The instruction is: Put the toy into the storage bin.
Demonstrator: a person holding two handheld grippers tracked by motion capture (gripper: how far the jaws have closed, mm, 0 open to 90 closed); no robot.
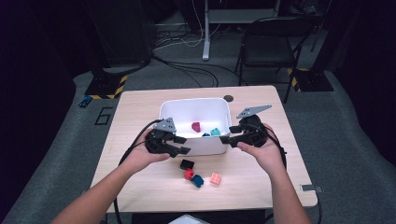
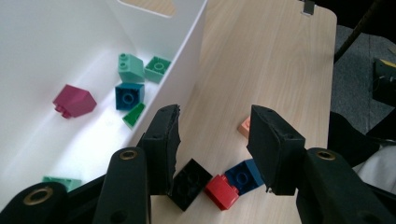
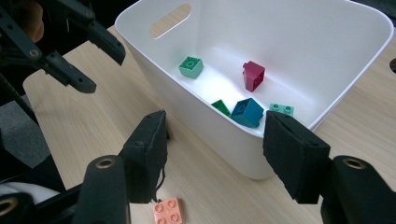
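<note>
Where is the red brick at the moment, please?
In the high view, the red brick lies on the table before the white bin, between the black brick and blue brick.

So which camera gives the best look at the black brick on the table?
The left gripper view: the black brick lies close up between that gripper's fingers, beside the red brick. The high view shows it small in front of the white bin. In the right gripper view I can't find it.

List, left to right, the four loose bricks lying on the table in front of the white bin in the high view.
black brick → red brick → blue brick → pink brick
</note>
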